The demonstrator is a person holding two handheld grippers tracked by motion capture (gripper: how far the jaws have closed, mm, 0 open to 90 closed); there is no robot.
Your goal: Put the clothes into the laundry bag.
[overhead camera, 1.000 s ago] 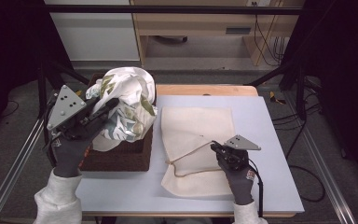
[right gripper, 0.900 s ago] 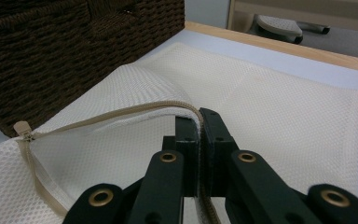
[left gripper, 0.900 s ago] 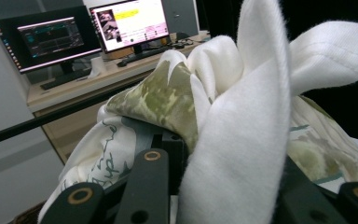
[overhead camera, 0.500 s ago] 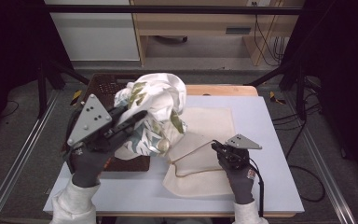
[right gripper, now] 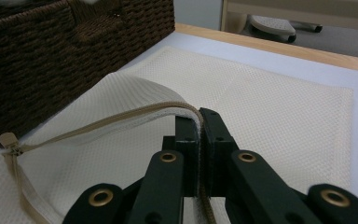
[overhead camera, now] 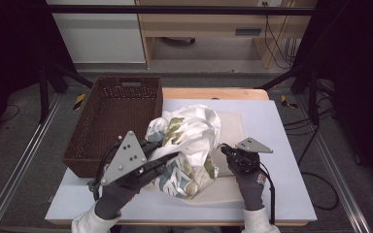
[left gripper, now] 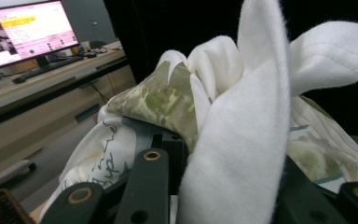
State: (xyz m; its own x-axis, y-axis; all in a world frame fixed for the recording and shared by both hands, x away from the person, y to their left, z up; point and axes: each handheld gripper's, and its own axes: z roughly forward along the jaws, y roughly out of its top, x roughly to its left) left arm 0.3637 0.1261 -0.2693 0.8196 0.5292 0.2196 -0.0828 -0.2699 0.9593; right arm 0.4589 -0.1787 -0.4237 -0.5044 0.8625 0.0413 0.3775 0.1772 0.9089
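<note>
Two grippers are at work on my bench (overhead camera: 291, 145) right now. Going from the left, I first see the brown basket (overhead camera: 111, 121) standing on the bench's left part, with its long side running away from me. Next comes my left gripper (overhead camera: 167, 158). Its fingers are shut on a bundle of clothes (overhead camera: 189, 141), white cloth with green leaf prints. In the left gripper view, the white cloth (left gripper: 242, 140) drapes over the black fingers and a green patch sits behind it. The bundle hangs in the air just right of the basket, above the left part of the laundry bag (overhead camera: 230, 128). I cannot tell a long side on the bundle, it is just a crumpled lump. The cream laundry bag lies flat on the bench, its long side running away from me, with its zipper mouth toward the basket. Last comes my right gripper (overhead camera: 226, 150). In the right gripper view, its fingers (right gripper: 189, 140) are closed on the zipper edge (right gripper: 121, 116) of the bag, lifting the top layer a little off the layer below.
</note>
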